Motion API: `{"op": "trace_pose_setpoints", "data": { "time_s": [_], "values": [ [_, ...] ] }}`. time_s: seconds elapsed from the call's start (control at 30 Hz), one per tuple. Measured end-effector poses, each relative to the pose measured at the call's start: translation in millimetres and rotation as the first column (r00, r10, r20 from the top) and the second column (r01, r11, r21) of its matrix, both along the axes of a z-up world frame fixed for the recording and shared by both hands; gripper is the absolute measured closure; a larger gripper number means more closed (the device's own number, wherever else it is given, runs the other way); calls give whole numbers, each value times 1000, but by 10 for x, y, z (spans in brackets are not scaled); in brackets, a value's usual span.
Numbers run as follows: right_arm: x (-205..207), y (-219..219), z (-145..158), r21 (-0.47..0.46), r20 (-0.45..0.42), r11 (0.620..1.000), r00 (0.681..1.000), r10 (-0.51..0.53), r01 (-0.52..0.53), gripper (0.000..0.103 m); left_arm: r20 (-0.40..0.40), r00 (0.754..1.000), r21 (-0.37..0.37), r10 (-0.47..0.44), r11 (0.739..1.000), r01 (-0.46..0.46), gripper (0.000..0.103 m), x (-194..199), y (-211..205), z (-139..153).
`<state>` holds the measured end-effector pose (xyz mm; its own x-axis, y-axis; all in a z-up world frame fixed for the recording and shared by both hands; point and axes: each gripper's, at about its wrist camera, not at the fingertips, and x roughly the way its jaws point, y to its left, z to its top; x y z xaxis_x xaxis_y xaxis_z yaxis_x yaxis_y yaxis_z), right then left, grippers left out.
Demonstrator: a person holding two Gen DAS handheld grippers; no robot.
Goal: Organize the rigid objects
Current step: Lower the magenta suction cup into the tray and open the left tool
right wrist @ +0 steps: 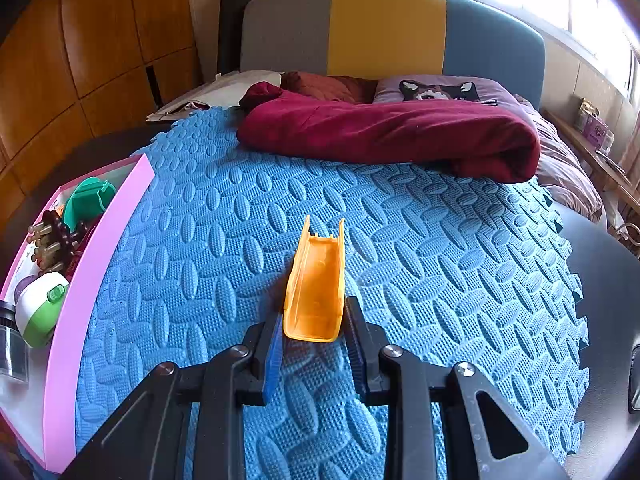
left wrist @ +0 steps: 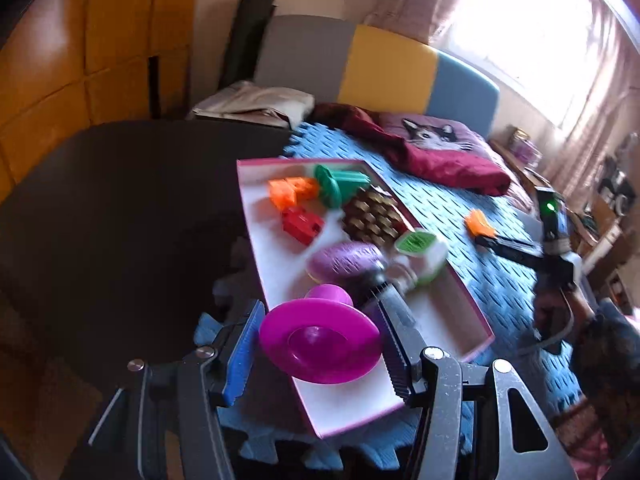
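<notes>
My left gripper [left wrist: 320, 320] is shut on a magenta flanged spool [left wrist: 320, 344], held over the near end of a pink-walled box [left wrist: 296, 161] with a white floor. In the box lie orange pieces [left wrist: 290, 190], a red block [left wrist: 302, 224], a green spool [left wrist: 336, 184], a brown honeycomb piece [left wrist: 374, 216], a purple oval [left wrist: 344, 260] and a white-and-green container [left wrist: 420, 252]. My right gripper [right wrist: 314, 312] is shut on an orange trough-shaped piece [right wrist: 316, 280], low over the blue foam mat [right wrist: 440, 260]. The box [right wrist: 92, 272] stands to its left.
A maroon blanket [right wrist: 392, 136] and a dog-face pillow [right wrist: 440, 90] lie at the far end of the mat, before a grey, yellow and blue headboard [right wrist: 388, 28]. A dark table [left wrist: 120, 208] lies left of the box. Wooden cupboards [left wrist: 80, 60] stand behind it.
</notes>
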<state>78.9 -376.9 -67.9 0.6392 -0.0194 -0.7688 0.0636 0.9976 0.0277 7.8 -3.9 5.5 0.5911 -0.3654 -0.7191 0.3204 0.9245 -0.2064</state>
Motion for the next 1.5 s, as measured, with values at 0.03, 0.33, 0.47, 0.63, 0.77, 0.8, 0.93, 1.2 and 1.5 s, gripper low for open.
{"op": "trace_pose_setpoints", "data": {
  "time_s": [0.03, 0.33, 0.47, 0.63, 0.77, 0.8, 0.93, 1.2, 1.5],
  "values": [
    [1, -4, 0, 0, 0, 1000, 1000, 0, 0, 75, -6, 1000, -3, -13, 1000, 13, 46, -20, -18, -27],
    [1, 7, 3, -1, 0, 1000, 1000, 0, 0, 75, 11, 976, -116, -219, 969, 219, 46, -86, -525, 98],
    [1, 2, 2, -5, -1, 1000, 1000, 0, 0, 75, 2, 963, -99, -270, 958, 268, 46, 17, -830, 42],
    [2, 5, 2, 0, -1, 1000, 1000, 0, 0, 75, -45, 960, -40, -276, 961, 275, 46, 166, -1062, -143],
    [3, 1, 1, 0, -1, 1000, 1000, 0, 0, 75, -72, 973, 56, -218, 973, 222, 46, 280, -1079, -324],
    [4, 0, 1, 0, -1, 1000, 1000, 0, 0, 75, -62, 978, 77, -200, 976, 204, 51, 294, -1053, -340],
    [11, -6, -2, 8, -1, 1000, 1000, 1, -1, 75, -56, 980, 75, -189, 978, 193, 51, 331, -981, -344],
    [13, -5, -2, 9, -1, 1000, 1000, 1, -1, 75, -26, 984, 59, -174, 983, 176, 47, 291, -925, -331],
    [11, -11, -1, 9, -1, 1000, 1000, 1, -1, 75, 12, 996, 52, -93, 994, 92, 44, 219, -715, -192]
  ]
}}
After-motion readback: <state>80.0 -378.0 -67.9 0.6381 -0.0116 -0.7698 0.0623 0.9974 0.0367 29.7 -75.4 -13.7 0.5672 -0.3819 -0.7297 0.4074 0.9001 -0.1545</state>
